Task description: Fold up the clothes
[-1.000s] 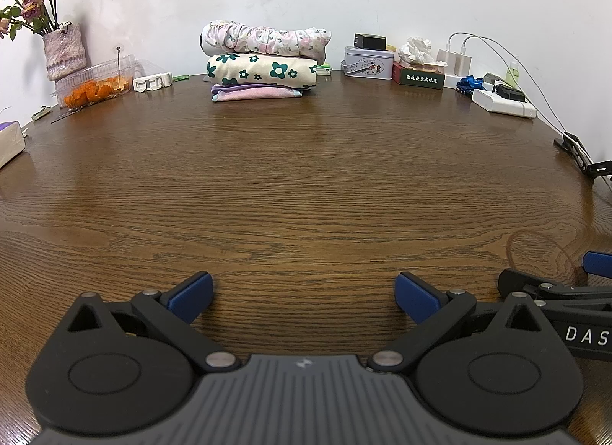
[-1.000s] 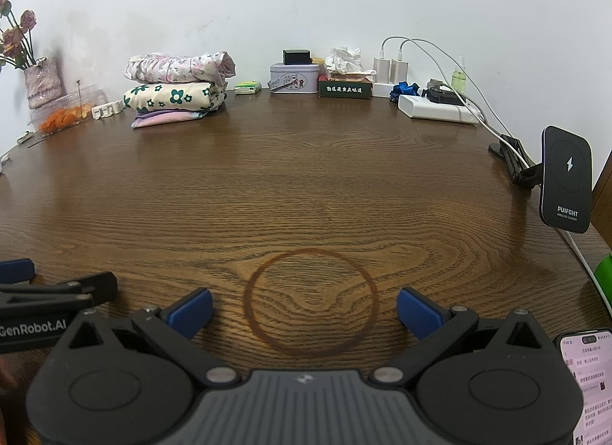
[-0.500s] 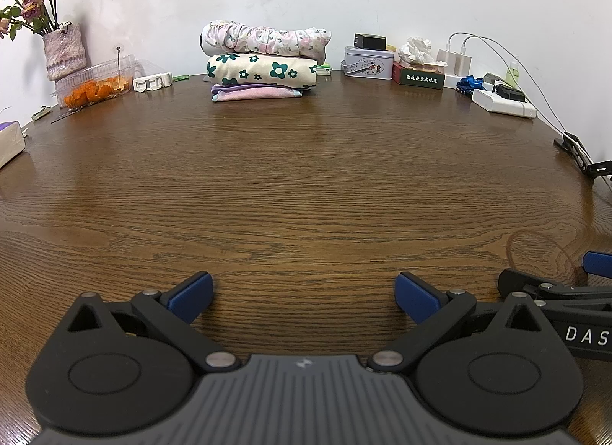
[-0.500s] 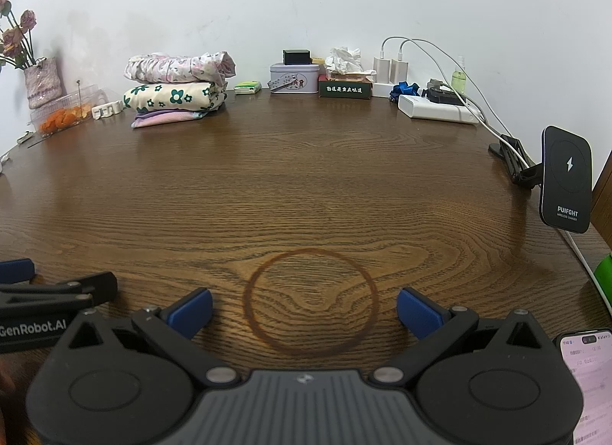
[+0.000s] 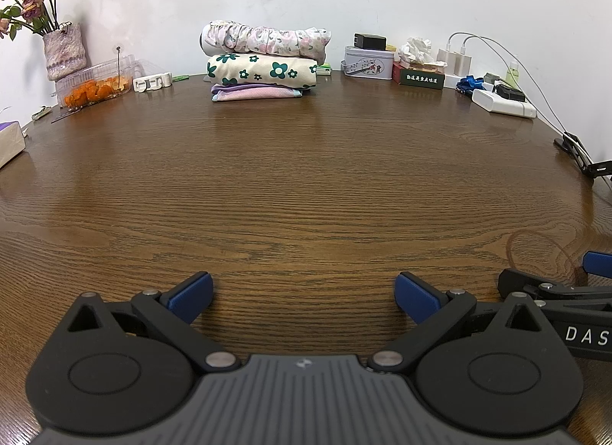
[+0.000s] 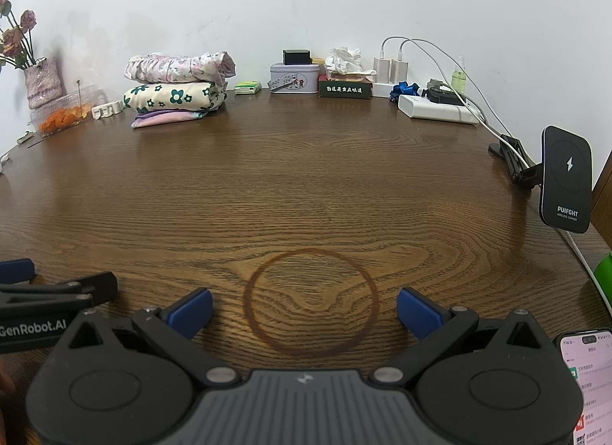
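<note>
A stack of three folded clothes sits at the far edge of the brown wooden table: a pink floral piece on top, a cream one with green flowers, a pink-purple one below. It also shows in the right wrist view. My left gripper is open and empty, low over the near table edge. My right gripper is open and empty, over a dark ring stain. The two grippers are side by side; each shows at the edge of the other's view.
A vase of dried flowers and a plastic box of orange peel stand far left. Tins, a tissue box, chargers and a power bank line the back right. A wireless charger stand and a phone are at the right.
</note>
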